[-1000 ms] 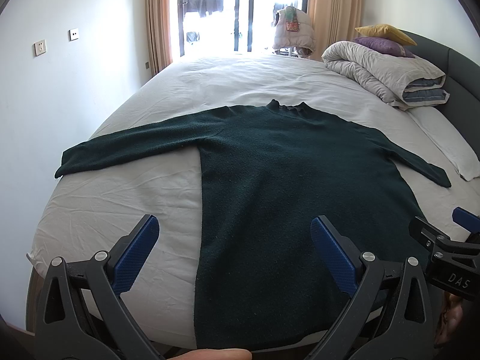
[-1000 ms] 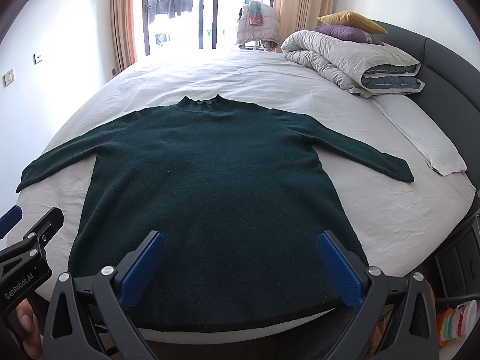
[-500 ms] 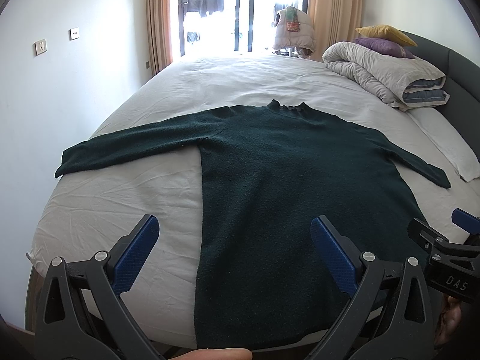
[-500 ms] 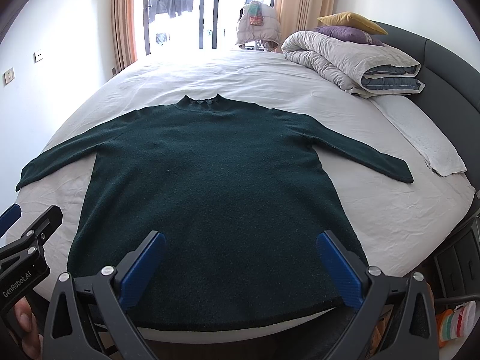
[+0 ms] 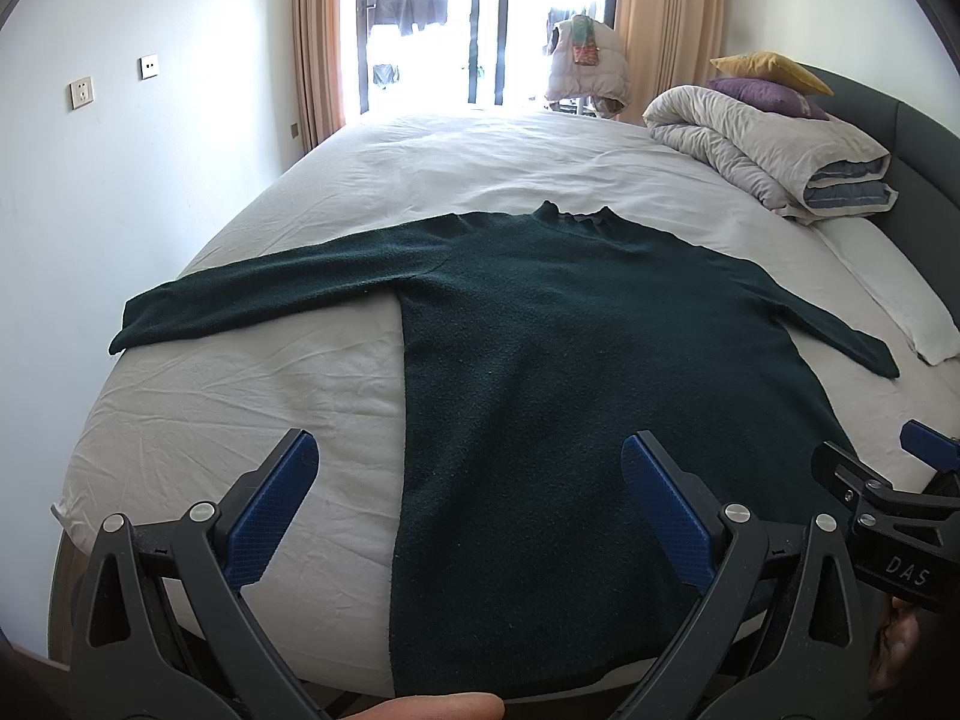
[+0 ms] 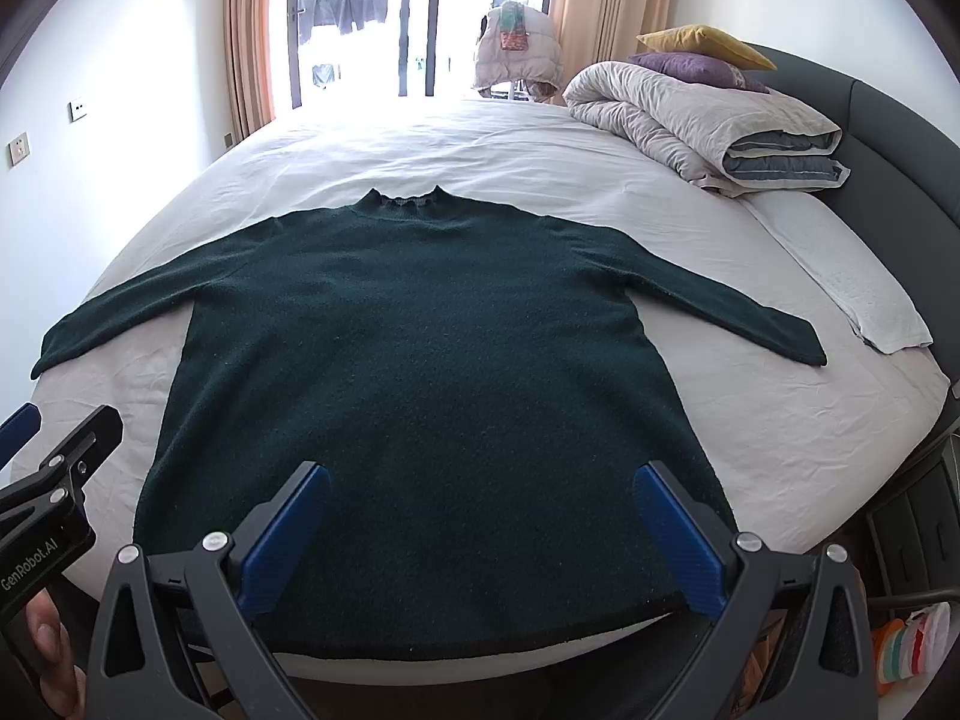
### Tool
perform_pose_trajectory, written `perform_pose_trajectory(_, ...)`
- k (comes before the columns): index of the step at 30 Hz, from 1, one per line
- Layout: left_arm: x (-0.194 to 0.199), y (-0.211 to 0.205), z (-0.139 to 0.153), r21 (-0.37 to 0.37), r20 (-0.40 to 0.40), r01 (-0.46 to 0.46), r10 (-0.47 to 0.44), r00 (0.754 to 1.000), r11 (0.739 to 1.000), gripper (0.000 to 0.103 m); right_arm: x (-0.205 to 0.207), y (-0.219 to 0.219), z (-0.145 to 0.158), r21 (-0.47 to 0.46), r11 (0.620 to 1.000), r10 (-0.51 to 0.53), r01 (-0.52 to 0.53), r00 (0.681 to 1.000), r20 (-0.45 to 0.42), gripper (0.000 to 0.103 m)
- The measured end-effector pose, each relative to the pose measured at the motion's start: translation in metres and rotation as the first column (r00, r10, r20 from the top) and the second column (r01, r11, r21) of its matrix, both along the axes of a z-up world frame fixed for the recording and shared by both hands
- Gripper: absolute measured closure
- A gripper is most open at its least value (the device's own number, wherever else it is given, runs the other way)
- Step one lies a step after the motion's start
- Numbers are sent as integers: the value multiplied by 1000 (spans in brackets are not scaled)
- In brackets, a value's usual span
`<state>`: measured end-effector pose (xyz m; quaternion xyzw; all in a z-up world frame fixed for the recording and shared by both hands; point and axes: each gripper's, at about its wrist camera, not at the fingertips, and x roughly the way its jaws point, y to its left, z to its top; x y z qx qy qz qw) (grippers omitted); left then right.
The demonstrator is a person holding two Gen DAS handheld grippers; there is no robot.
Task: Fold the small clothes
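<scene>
I have a dark green knitted long-sleeved sweater (image 6: 420, 372) lying flat on the white-sheeted bed (image 6: 780, 420), collar pointing away from me toward the bright window with peach curtains (image 6: 360, 18), hem along the near edge of the mattress. Both sleeves are stretched out to the sides, angled slightly toward me, and the body looks smooth and unfolded.

My left hand-held gripper (image 5: 468, 510) hovers above the near edge of the bed, jaws spread wide and gripping nothing; its blue pads (image 5: 270, 510) straddle the sweater's left side seam, one over bare sheet and the other over the knit. My right hand-held gripper (image 6: 480, 540) is likewise released, jaws wide apart, poised over the hem near the middle of the garment with both pads in front of dark fabric. I cannot tell whether either pad actually touches the cloth. Each gripper shows at the edge of the other's view, so the two are side by side.

At the far right of the bed sits a rolled grey and blue duvet (image 6: 708, 120) with a purple cushion (image 6: 696, 69) and a mustard-yellow cushion (image 6: 702, 39) stacked on top, against the dark grey padded headboard (image 6: 888, 138). A white pillow (image 6: 840, 282) lies just beside the right sleeve's cuff, not touching it.
</scene>
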<state>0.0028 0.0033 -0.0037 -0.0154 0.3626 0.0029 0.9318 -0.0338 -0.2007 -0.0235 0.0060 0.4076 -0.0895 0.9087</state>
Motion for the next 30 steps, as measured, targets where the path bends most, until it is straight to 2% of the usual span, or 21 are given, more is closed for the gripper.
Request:
perform_pose_trajectory(21,0,-5,-2,16,0,-7,7,1000,1000,0,1,-3,1,2,1000,0,0,1000,-9,0)
perform_pose_trajectory(30,10,-7,-15,20,-9,-8,8,1000,1000,0,8,-14,-5,15,1000,-6,6,1000,-30,0)
